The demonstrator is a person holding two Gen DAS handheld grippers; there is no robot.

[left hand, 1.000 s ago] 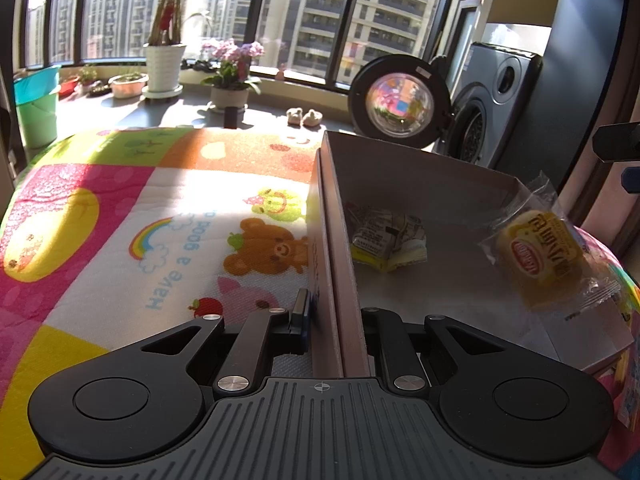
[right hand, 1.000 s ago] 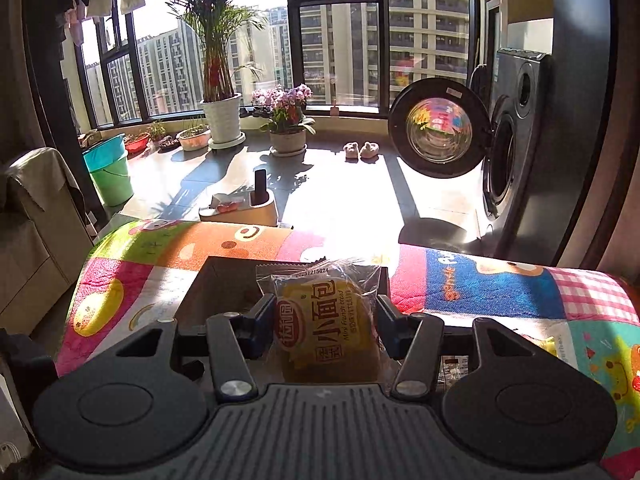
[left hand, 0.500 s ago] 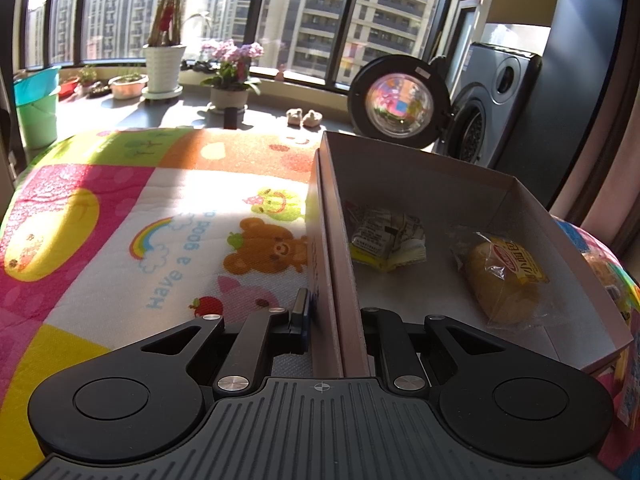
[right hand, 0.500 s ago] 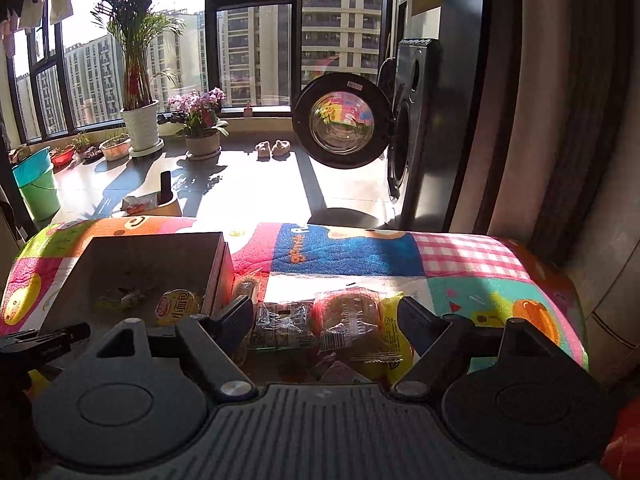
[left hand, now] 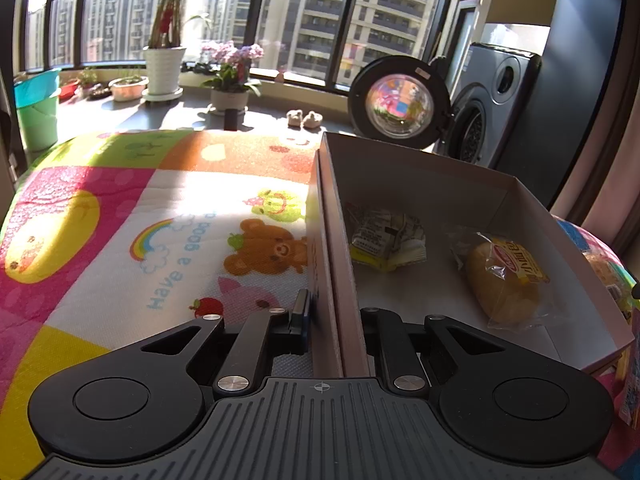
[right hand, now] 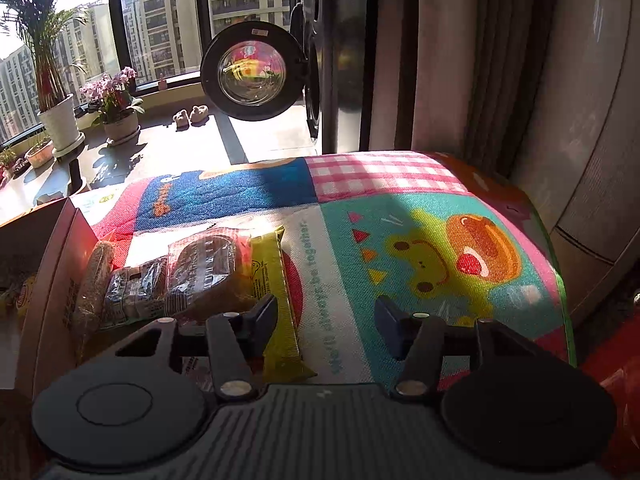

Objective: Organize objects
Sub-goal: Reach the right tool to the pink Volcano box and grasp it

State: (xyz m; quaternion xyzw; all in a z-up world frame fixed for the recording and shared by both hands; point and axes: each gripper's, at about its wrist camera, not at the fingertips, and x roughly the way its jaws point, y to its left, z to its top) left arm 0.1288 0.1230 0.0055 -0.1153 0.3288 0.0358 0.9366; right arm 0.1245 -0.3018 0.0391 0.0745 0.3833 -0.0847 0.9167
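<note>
Yellow wrapper (right hand: 276, 288) — cartoon-print mat (right hand: 432, 256) — pinkish box (left hand: 400, 184).

Our right claw (right hand: 326, 326) no longer holds the yellow bread packet (left hand: 506, 280), which now lies in the cardboard box (left hand: 420, 176); empty jaws, just closing, hang over the snack pile (right hand: 192, 276).

The left gripper (left hand: 334, 316) is closed on the left wall of the cardboard box (left hand: 420, 172), one finger on each side of the wall. The box stands on the colourful mat (left hand: 160, 216). Inside it, a crumpled wrapped snack (left hand: 386, 238) lies near the left wall, and a yellow bread packet (left hand: 504, 280) lies near the right wall.
</note>
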